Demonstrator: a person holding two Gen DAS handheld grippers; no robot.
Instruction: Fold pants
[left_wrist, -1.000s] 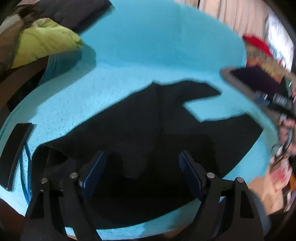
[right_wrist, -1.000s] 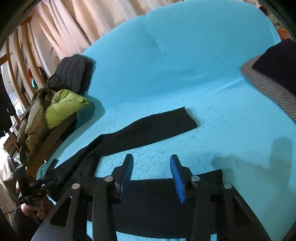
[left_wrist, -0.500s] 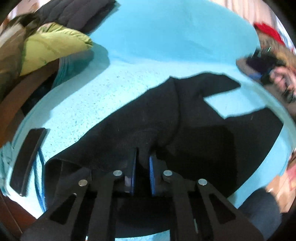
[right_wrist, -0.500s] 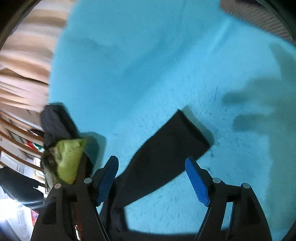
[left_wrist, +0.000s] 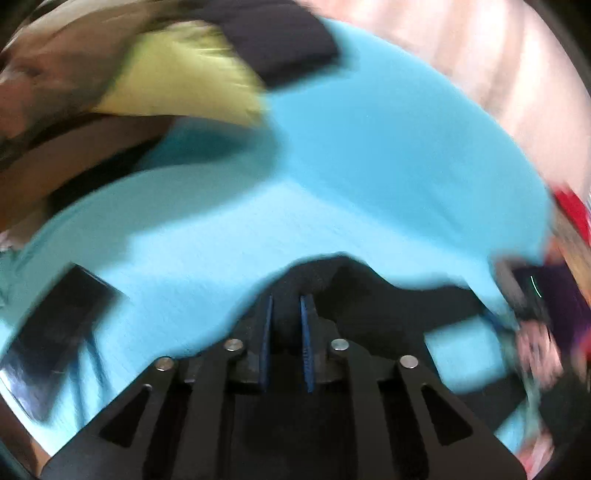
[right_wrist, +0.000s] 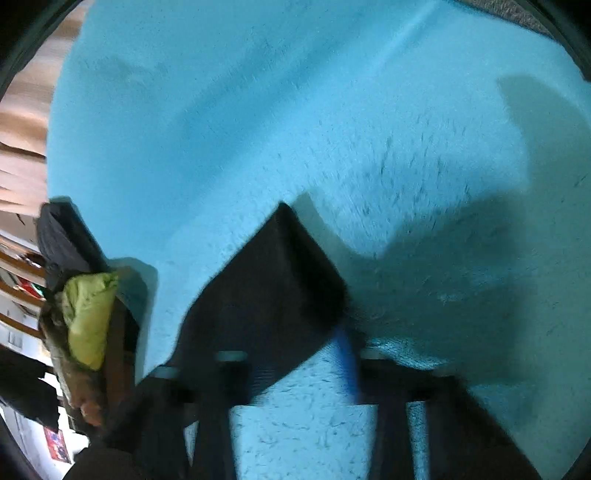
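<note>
The black pants (left_wrist: 399, 295) lie on a turquoise blanket (left_wrist: 369, 166). My left gripper (left_wrist: 286, 301) is shut on a pinched fold of the pants' upper part, and the cloth rises in a hump over the blue pads. In the right wrist view one black pant leg end (right_wrist: 273, 288) lies across my right gripper (right_wrist: 291, 354). Its left finger is hidden under the cloth and its right blue pad (right_wrist: 345, 354) shows beside the hem; the view is blurred, so its grip is unclear.
A pile of green and dark jackets (left_wrist: 177, 85) sits at the far left on a wooden chair. A flat black object (left_wrist: 59, 339) lies at the blanket's left edge. Curtains (left_wrist: 461, 55) hang behind. Dark and red items (left_wrist: 554, 295) lie at the right.
My left gripper closed on the pants and has lifted the cloth. My right gripper moved from the near leg to the far leg's end, which now lies over its fingers.
</note>
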